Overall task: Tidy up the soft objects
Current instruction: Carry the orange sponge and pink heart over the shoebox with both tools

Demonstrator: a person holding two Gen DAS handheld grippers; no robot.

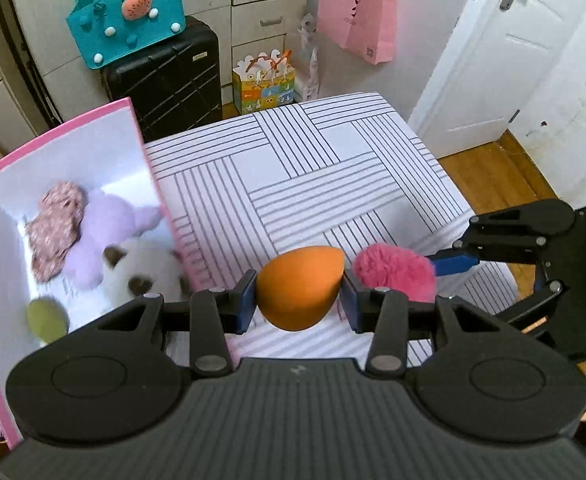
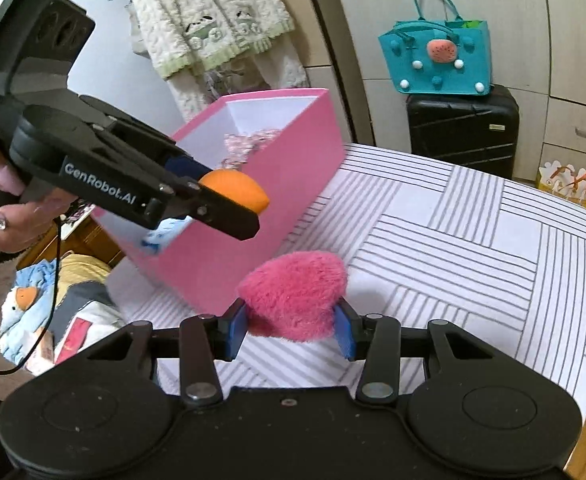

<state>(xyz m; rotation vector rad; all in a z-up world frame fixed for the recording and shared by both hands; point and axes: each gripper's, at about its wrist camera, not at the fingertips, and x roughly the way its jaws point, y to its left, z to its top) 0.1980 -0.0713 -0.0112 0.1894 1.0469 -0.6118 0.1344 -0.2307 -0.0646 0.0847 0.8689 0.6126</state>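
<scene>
Bright daylight, fisheye-warped edges, slight blur

Striped white tabletop [image 1: 293, 168], black suitcase [image 1: 165, 76] against pale cabinet drawers [image 1: 261, 20], teal felt bag [image 1: 127, 16] on top, pink paper bags [image 1: 359, 12] hanging, white door [image 1: 509, 48], wooden floor [image 1: 489, 172], daylight.

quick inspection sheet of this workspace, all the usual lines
surface: striped table, mostly bare
job's things: orange sponge and pink puff both held; pink box holds plush toys
clutter: nothing seen on table
grippers: left hand-held gripper shut on sponge beside box; right hand-held gripper shut on puff
cables: black cable under left hand
surroundings: suitcase, teal bag, pink bags, door
</scene>
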